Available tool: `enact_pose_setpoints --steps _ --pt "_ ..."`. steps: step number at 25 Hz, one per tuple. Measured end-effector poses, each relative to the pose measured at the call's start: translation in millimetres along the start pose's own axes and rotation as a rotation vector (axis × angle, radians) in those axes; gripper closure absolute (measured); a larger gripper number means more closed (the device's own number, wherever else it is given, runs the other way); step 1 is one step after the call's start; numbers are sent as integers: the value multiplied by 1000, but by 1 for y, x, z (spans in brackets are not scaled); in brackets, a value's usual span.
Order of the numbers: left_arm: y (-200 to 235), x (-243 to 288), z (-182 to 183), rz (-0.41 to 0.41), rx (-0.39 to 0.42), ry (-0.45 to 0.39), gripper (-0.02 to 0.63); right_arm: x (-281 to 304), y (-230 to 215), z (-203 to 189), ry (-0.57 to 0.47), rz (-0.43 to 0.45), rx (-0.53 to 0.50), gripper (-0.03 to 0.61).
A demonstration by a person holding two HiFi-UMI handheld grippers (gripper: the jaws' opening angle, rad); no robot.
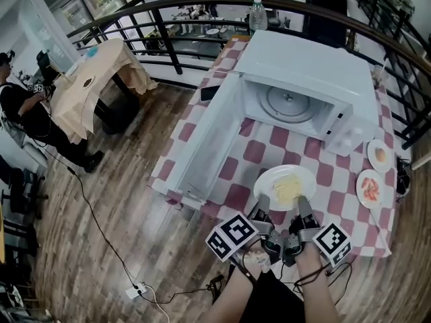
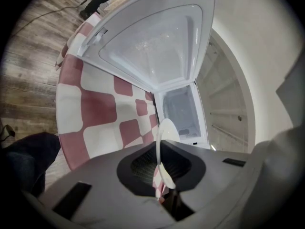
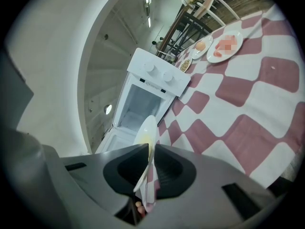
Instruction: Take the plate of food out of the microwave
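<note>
A white plate (image 1: 285, 186) with yellow food on it sits just above the checked tablecloth (image 1: 264, 148), in front of the white microwave (image 1: 311, 86). The microwave's door (image 1: 205, 138) hangs wide open and its glass turntable (image 1: 288, 103) is bare. My left gripper (image 1: 262, 204) is shut on the plate's near left rim, and my right gripper (image 1: 303, 207) is shut on its near right rim. In the left gripper view the plate (image 2: 163, 152) shows edge-on between the jaws. In the right gripper view the plate (image 3: 146, 142) also stands edge-on between the jaws.
Two small plates of food (image 1: 371, 188) (image 1: 380, 155) lie at the table's right edge. A water bottle (image 1: 257, 13) stands behind the microwave. A curved black railing (image 1: 161, 32) runs behind the table. A person (image 1: 27, 110) stands by a cloth-covered table (image 1: 94, 73) at the far left.
</note>
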State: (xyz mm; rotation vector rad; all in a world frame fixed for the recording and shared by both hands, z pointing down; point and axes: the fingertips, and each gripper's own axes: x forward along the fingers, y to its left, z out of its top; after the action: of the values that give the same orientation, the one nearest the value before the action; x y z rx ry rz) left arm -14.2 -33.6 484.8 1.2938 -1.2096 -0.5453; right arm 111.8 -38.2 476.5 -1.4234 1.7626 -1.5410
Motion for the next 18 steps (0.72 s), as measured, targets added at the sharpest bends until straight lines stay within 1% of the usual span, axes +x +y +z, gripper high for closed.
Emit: enact_pose_setpoints --steps 2,3,7,10,11,14,16,18 --pt "1 -3 -2 1 0 -1 583 -2 2 -2 -2 21 7 537" --pt "1 -5 -2 1 0 -2 583 -4 2 -3 -1 16 7 537" --pt "3 -11 -5 6 0 -1 583 -13 -6 -7 9 -40 -3 537" --pt "5 -14 -7 10 0 0 583 -12 -2 -9 8 8 11 537" --pt "6 -14 -8 11 0 0 583 -13 -2 -9 9 8 12 537" --pt "6 -14 -8 10 2 0 583 -18 -9 -9 12 -41 3 538" --pt "6 -14 -9 10 4 -1 583 -18 -10 -8 9 -43 8 538" --pt "6 -14 -10 11 6 -1 583 -18 -9 -8 6 -27 16 538"
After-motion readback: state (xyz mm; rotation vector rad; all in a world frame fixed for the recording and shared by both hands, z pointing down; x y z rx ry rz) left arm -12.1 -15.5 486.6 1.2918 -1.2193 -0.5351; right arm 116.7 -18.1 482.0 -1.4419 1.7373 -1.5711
